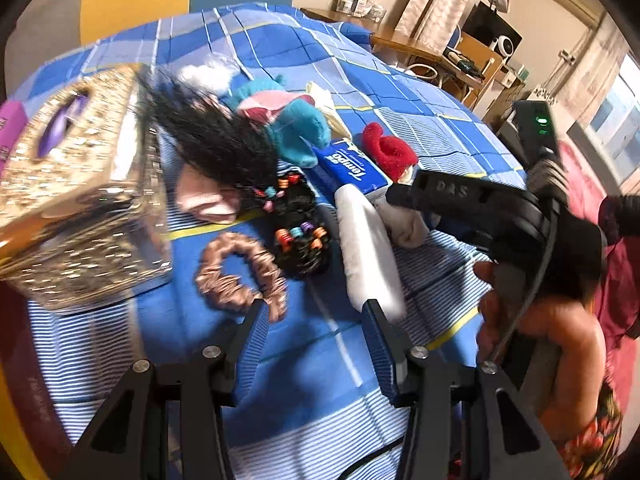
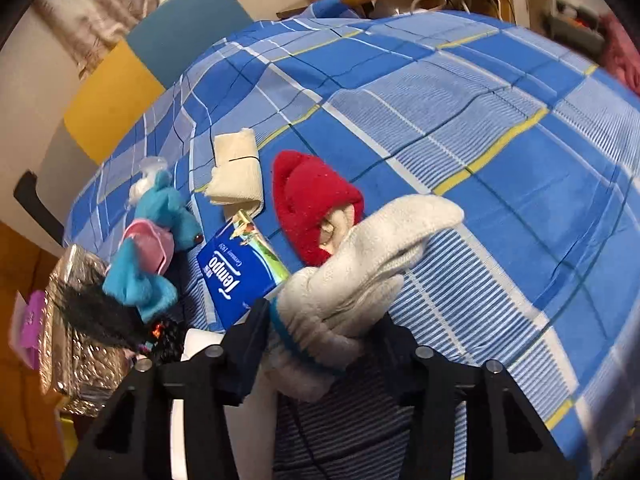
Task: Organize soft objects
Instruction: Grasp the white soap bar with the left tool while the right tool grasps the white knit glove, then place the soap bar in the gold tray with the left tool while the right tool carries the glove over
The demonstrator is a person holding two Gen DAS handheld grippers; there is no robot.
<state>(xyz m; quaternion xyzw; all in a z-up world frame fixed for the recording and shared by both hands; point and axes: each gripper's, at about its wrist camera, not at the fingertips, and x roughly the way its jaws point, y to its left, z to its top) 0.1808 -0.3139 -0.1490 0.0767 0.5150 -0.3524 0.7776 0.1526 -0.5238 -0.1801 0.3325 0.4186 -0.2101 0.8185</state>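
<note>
My right gripper (image 2: 320, 320) is shut on a white knitted glove (image 2: 360, 268) and holds it above the blue checked bedspread (image 2: 460, 120). In the left wrist view the right gripper (image 1: 404, 194) shows at the right with the glove (image 1: 408, 224) under it. My left gripper (image 1: 316, 316) is open and empty, low over the bedspread (image 1: 316, 360), just in front of a pink scrunchie (image 1: 240, 276) and a white soft pack (image 1: 368, 248). A teal and pink plush (image 1: 288, 120), a black wig with coloured beads (image 1: 256, 168) and a red hat toy (image 1: 390, 150) lie beyond.
A glittery gold tissue box (image 1: 76, 184) stands at the left. A blue Tempo tissue pack (image 2: 240, 276) lies by the red hat toy (image 2: 312, 204), with a cream cloth (image 2: 236, 172) behind. A desk with clutter (image 1: 440, 52) stands beyond the bed.
</note>
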